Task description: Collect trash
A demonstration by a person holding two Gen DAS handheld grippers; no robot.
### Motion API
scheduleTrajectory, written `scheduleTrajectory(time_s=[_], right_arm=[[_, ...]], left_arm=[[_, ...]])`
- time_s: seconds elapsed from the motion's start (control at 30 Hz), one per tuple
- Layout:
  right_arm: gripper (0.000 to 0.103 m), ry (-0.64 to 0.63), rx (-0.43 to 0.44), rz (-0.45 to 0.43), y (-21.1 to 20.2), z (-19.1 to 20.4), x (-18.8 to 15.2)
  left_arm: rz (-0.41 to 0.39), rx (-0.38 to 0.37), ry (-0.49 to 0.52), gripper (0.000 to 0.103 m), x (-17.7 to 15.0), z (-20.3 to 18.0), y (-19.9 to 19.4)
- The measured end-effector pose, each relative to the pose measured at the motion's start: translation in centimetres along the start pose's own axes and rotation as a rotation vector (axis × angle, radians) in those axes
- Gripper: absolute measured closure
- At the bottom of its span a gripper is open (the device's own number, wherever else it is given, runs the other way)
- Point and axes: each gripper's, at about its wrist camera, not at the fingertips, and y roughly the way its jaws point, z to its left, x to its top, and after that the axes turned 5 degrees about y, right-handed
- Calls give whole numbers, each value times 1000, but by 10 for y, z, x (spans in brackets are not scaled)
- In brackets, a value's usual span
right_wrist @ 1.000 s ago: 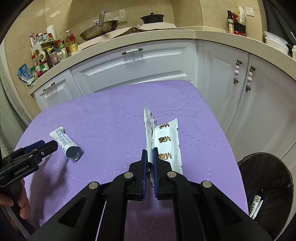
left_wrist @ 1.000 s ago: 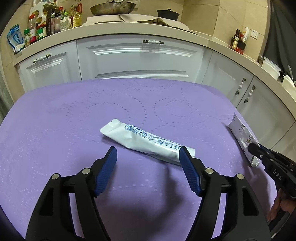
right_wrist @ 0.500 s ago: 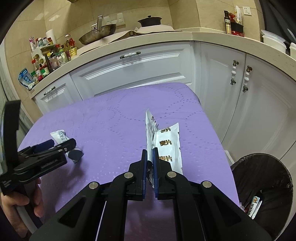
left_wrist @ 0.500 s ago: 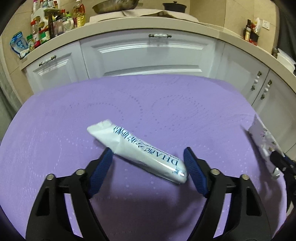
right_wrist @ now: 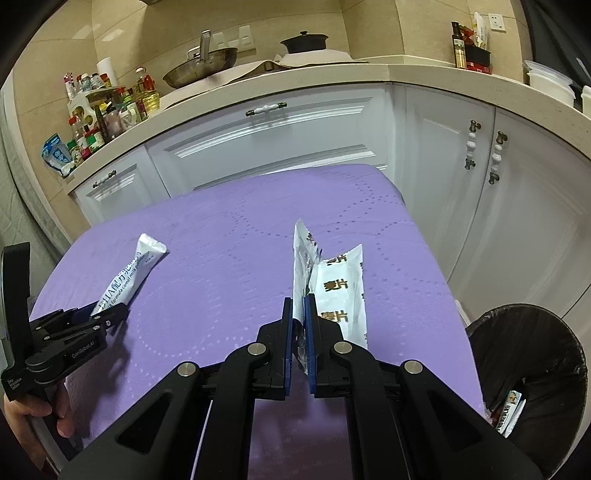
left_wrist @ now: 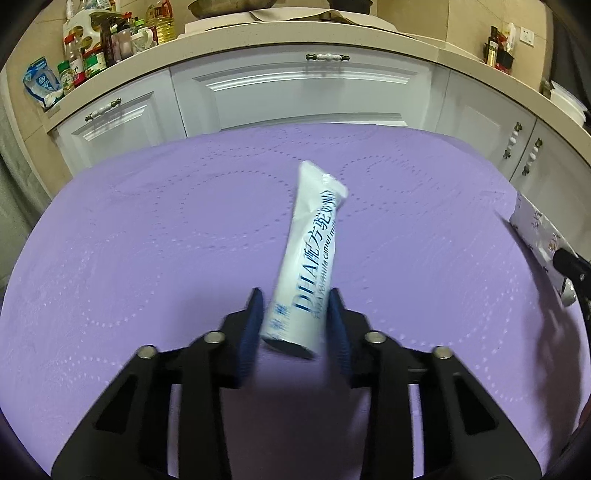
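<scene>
Left gripper (left_wrist: 295, 325) closing; right gripper (right_wrist: 299, 325) clamped.

A home kitchen. Beyond the right claw (right_wrist: 299, 321) white cabinets (right_wrist: 280, 147) with panelled doors and white-and-metal handles wrap around a corner under a speckled beige worktop (right_wrist: 424, 70). Far ahead on it stand a metal wok (right_wrist: 201, 70) and a dark lidded pot (right_wrist: 304, 40); up to the left is a crowded rack of oil and seasoning bottles (right_wrist: 107, 110), and to the right a dark sauce bottle (right_wrist: 458, 46) below a wall socket (right_wrist: 496, 22). Beige tiles cover the wall. Low on the right stands a black-lined trash bin (right_wrist: 524, 354).
</scene>
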Motion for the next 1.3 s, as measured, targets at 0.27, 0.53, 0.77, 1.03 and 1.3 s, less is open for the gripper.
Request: scheduleTrajectory(time_s=[0.27, 0.53, 0.77, 1.03, 1.3], right_arm=[[96, -9, -8, -3, -1, 4, -2], [96, -17, -15, -11, -5, 8, -4], [96, -26, -19, -25, -15, 14, -8], [96, -31, -26, -37, -26, 20, -13], [96, -30, -28, -71, -46, 23, -17]], left_arm=[[-43, -10, 43, 98, 0, 2, -8], [-78, -5, 43, 99, -4, 6, -20], [-106, 2, 38, 99, -7, 11, -35], [-126, 11, 43, 99, -16, 14, -53], [-150, -7, 46, 99, -24, 10, -72]])
